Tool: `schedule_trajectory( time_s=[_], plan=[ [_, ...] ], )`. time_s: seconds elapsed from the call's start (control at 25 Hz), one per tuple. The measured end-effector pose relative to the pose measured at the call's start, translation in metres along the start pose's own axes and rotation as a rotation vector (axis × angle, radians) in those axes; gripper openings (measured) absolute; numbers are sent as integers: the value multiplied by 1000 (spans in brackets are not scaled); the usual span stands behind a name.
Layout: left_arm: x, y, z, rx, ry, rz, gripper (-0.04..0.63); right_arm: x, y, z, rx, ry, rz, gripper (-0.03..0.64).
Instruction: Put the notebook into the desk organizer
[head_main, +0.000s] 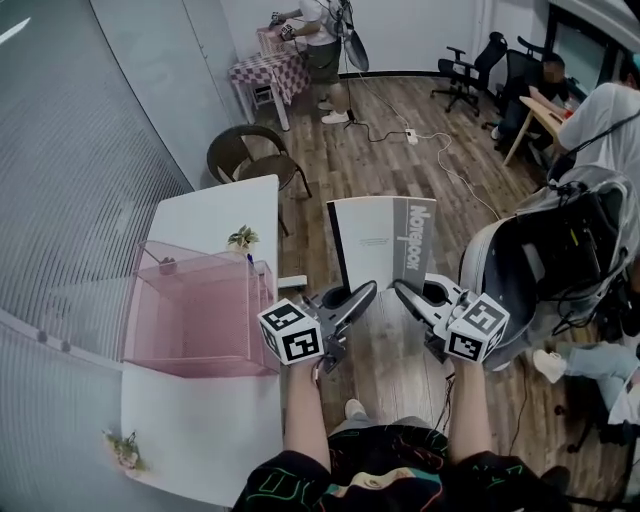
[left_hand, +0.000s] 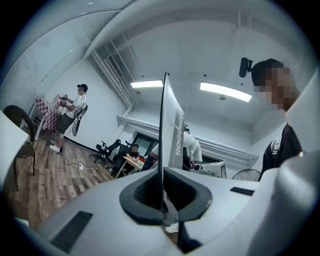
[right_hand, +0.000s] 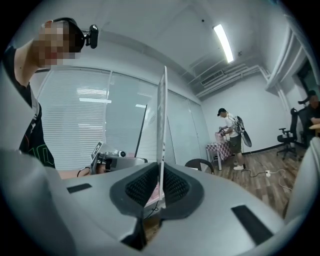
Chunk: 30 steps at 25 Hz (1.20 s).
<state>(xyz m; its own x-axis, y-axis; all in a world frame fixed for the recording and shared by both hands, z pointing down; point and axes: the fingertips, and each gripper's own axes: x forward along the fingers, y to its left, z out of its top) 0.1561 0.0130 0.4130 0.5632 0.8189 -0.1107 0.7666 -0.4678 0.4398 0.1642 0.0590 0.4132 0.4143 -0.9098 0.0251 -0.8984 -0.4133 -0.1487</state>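
The white surface (head_main: 215, 215) runs along the left. The pink desk organizer (head_main: 195, 310) sits on it near the right edge, open side up. The notebook (head_main: 385, 243) is out beyond that right edge, upright in the air over the floor and well apart from the organizer. The left tongs (head_main: 368, 290) are clamped on its bottom edge, and so are the right tongs (head_main: 402, 291). That's a low pinch on a tall, thin book. It could flop or twist on the swing across and slip to the floor. Bring it in tilted and a corner likely snags the organizer's wall and shoves the box.
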Motion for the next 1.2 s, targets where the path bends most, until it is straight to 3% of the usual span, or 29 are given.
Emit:
schedule_trajectory(
  time_s=[0.2,0.44,0.76,0.96,1.2],
  plan=[
    [-6,63,30,-25,-21,43,6,64,-33,5,8,27,21,23],
    [-5,71,35,25,-46,150,6,75,-44,6,16,10,144,26],
    [-67,125,91,68,-187,471,6,187,-34,25,25,27,488,27],
    [-101,127,103,72,-290,671,6,221,-10,28,28,51,711,27],
    [-155,108,114,25,-399,919,6,250,46,33,33,112,961,26]
  ],
)
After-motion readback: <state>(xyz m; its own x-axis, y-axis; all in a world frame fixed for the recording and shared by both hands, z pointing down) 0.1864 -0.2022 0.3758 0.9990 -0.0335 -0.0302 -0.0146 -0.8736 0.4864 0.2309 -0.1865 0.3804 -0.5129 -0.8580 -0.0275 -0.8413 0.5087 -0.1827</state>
